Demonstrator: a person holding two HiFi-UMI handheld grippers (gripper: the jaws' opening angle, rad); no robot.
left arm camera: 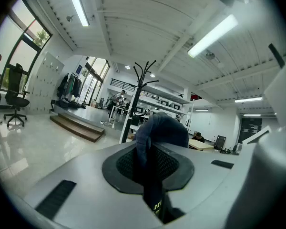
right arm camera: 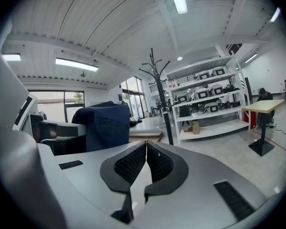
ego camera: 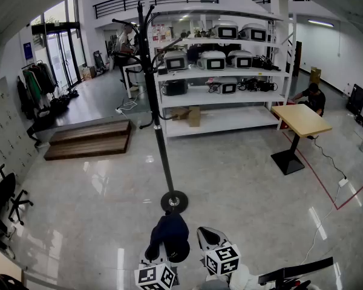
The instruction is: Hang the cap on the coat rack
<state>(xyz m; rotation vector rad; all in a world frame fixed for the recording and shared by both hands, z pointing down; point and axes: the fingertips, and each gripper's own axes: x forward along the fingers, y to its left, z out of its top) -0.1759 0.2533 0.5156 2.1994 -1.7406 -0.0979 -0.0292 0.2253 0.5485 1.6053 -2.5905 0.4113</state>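
A dark navy cap (ego camera: 169, 234) hangs low in front of me, with my left gripper (ego camera: 164, 252) shut on it. In the left gripper view the cap (left arm camera: 161, 130) is pinched between the black pads (left arm camera: 174, 168) of the left gripper (left arm camera: 150, 163) and bulges up past them. The black coat rack (ego camera: 159, 119) stands on its round base (ego camera: 173, 201) just beyond the cap, its hooks high at the top. It also shows ahead as the coat rack (left arm camera: 138, 87) and the coat rack (right arm camera: 160, 87). My right gripper (ego camera: 206, 237) is beside the cap, and in its own view the right gripper (right arm camera: 146, 159) is shut on nothing, with the cap (right arm camera: 106, 126) to its left.
A white shelving unit (ego camera: 221, 71) with boxy devices stands behind the rack. A low wooden platform (ego camera: 89, 139) lies at left and a wooden table (ego camera: 300, 121) at right, with a person (ego camera: 313, 96) crouched behind it. Office chairs (ego camera: 3, 198) sit at far left. Glossy floor surrounds the rack's base.
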